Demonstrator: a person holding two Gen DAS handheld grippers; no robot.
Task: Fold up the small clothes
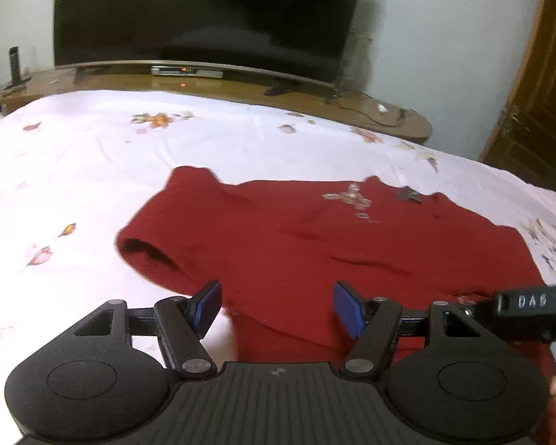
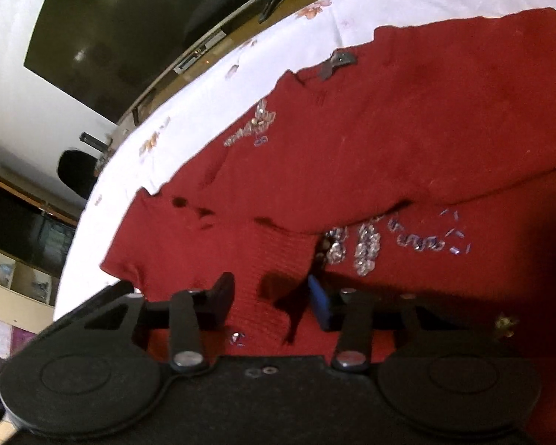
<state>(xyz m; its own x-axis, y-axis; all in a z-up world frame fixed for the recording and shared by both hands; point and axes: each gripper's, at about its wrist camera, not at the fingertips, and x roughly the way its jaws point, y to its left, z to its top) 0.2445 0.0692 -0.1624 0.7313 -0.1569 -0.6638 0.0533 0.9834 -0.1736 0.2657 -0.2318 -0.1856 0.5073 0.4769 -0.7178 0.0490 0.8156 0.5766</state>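
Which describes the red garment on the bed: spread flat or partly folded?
Partly folded: the red garment has one layer lapped over another, its edge crossing above the sequins.

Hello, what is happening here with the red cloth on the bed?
A person is folding a small red top with sequin decoration, spread on a white floral bedsheet. Each hand holds a gripper. The left gripper is open above the garment's near edge, holding nothing. The right gripper is low over the fabric near the sequins, with cloth between its fingers; a firm pinch is not clear.
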